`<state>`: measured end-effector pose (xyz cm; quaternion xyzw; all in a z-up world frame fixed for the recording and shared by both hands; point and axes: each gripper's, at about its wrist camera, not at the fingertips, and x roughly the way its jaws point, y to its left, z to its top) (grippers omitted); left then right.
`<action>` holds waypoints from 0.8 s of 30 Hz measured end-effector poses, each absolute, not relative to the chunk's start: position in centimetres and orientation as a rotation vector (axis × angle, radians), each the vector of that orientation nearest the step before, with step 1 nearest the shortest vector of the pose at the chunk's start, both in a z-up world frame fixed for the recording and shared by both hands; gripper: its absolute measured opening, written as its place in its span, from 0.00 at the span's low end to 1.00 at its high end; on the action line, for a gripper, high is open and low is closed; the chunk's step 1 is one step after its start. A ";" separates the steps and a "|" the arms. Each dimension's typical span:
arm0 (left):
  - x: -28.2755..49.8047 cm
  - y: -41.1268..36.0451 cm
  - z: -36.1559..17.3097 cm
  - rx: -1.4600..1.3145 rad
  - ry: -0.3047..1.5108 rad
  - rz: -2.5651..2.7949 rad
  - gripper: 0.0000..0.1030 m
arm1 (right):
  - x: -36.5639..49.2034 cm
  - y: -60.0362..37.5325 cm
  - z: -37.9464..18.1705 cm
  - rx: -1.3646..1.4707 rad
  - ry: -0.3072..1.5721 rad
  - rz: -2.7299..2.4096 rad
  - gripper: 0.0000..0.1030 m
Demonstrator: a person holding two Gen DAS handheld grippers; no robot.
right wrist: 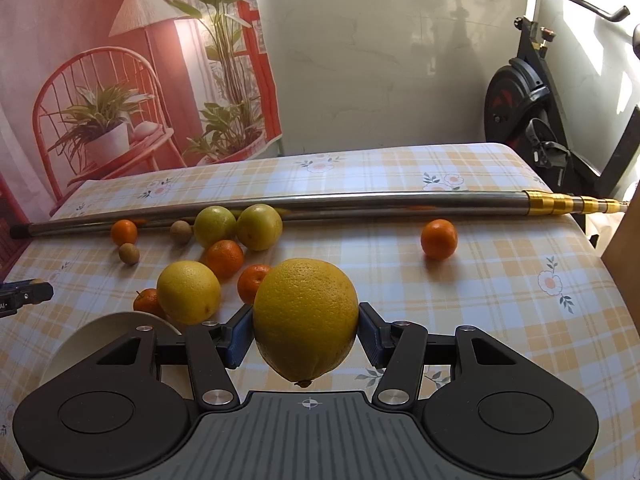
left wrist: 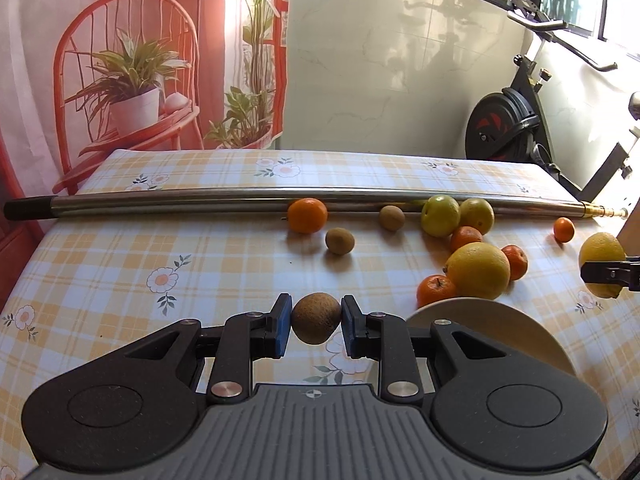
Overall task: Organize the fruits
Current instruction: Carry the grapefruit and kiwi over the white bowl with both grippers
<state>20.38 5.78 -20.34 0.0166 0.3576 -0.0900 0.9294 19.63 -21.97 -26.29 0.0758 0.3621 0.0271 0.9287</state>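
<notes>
Here your counter wears a yellow-and-white plaid cloth printed with small flowers, sunlit across the middle. A long steel pole lies along its far side, black-capped at one end and brass-tipped at the other. Behind it hangs a backdrop picturing a red chair, potted plants and a lamp, next to a pale wall, and an exercise bike stands by the window on the right.

Your left hand-held gripper pinches a small brown fruit between its blue pads, lifted above the cloth. Your right hand-held gripper clamps a large yellow citrus, stem end down, also off the surface.

The remaining fruit sits loose near the pole: another big yellow citrus with small tangerines touching it, two greenish-yellow fruits side by side against the pole, two little brown fruits nearby, and one tangerine well apart on the right. A pale round plate lies at the near edge, just beside the pile.
</notes>
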 end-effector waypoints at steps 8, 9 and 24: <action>18.0 4.4 -20.4 0.033 0.727 -0.239 0.27 | 18.6 -20.0 -25.7 0.152 0.753 0.131 0.49; 17.9 4.3 -20.4 0.035 0.731 -0.243 0.27 | 18.5 -19.8 -25.7 0.153 0.754 0.138 0.49; 15.9 2.9 -22.4 0.093 0.783 -0.307 0.27 | 16.9 -15.1 -26.3 0.085 0.847 0.292 0.49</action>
